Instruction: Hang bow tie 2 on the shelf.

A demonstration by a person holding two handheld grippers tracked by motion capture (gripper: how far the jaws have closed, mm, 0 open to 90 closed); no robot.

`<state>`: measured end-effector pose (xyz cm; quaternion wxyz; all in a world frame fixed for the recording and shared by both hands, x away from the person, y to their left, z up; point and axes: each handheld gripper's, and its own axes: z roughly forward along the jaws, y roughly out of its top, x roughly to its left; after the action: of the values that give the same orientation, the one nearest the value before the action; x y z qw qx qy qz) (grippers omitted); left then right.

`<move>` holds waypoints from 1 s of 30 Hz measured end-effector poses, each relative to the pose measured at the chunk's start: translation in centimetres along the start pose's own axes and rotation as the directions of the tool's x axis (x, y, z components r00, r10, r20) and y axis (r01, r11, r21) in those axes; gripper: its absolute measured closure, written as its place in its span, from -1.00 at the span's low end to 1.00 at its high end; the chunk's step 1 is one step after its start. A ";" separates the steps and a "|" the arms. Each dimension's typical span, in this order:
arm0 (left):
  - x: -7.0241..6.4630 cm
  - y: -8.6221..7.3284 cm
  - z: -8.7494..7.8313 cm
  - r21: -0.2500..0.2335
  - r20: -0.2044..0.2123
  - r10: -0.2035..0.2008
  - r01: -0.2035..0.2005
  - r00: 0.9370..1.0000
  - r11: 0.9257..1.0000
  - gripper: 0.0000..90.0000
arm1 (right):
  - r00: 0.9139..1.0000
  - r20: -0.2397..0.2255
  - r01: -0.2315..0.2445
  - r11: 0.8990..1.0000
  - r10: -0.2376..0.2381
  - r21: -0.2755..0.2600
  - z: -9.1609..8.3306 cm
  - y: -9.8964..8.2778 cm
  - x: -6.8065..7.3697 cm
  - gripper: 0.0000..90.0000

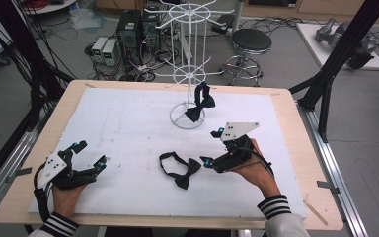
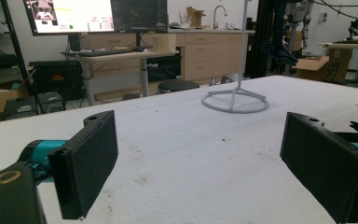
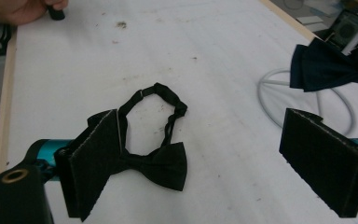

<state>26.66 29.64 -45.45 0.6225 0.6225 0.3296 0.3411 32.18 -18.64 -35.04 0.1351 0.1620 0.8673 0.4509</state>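
Observation:
A black bow tie lies flat on the white board, its strap looped toward the left; in the right gripper view this bow tie sits low between the jaws. My right gripper is open just right of it, and the right gripper holds nothing. A second dark bow tie hangs on the white wire rack, and it appears at the upper right. My left gripper stands open and empty at the board's near left, and the left gripper faces the rack base.
The rack's ring base rests on the board at the back centre. The wooden table edge frames the board. Behind the table are a stool, computers and cables on the floor. A hand is at the far corner.

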 end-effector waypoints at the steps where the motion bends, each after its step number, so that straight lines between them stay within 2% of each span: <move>1: 0.0 0.0 0.0 0.000 0.000 0.001 -0.001 1.000 1.000 -0.74 | 1.000 -0.013 0.008 1.000 -0.008 0.008 0.1 0.2 0.0 -0.73; 7: 0.0 0.0 0.0 0.000 0.000 0.000 0.000 1.000 1.000 -0.74 | 0.996 -0.063 0.062 0.998 -0.059 0.032 1.2 0.9 0.1 -0.73; 13: 0.0 0.0 0.0 -0.001 0.000 0.001 -0.001 1.000 1.000 -0.74 | 0.983 -0.129 0.141 0.986 -0.129 0.085 2.5 1.4 0.3 -0.73; 19: 0.0 0.0 0.0 -0.001 -0.001 -0.001 0.001 1.000 1.000 -0.74 | 0.973 -0.169 0.177 0.978 -0.157 0.111 3.6 1.7 0.3 -0.73; 30: 0.0 0.0 0.0 0.000 -0.002 0.001 -0.001 1.000 1.000 -0.74 | 0.952 -0.233 0.246 0.948 -0.198 0.201 5.6 1.2 0.7 -0.70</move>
<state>26.64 29.65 -45.46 0.6221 0.6221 0.3300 0.3422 33.86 -13.54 -37.26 0.0735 0.0290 0.9354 0.3447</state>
